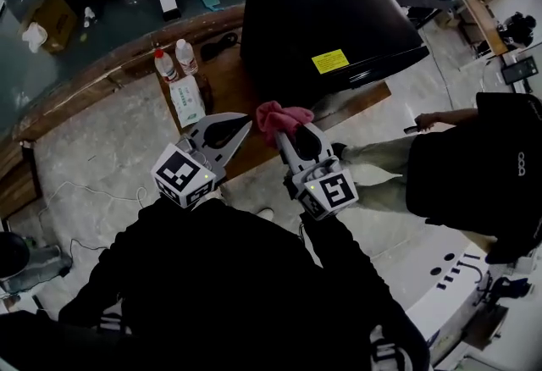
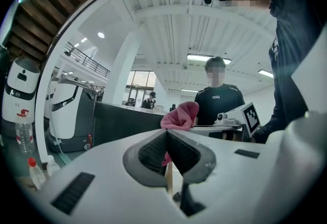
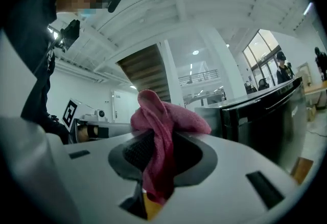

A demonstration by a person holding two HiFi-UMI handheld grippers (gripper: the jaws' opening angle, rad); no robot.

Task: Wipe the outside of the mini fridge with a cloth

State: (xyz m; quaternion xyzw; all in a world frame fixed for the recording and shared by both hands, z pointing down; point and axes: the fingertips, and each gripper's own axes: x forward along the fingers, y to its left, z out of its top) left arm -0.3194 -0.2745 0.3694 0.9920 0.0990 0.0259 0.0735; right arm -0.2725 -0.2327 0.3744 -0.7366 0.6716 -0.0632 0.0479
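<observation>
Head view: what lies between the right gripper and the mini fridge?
Only the pink cloth, clamped in the right gripper; nothing else shows before the mini fridge in the head view.

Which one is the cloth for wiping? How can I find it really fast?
Find the big black mini fridge at the top of the head view. Just in front of it, the right gripper is shut on the cloth. It is the only pink, soft, scrunched-up thing there; the left gripper beside it holds nothing.
</observation>
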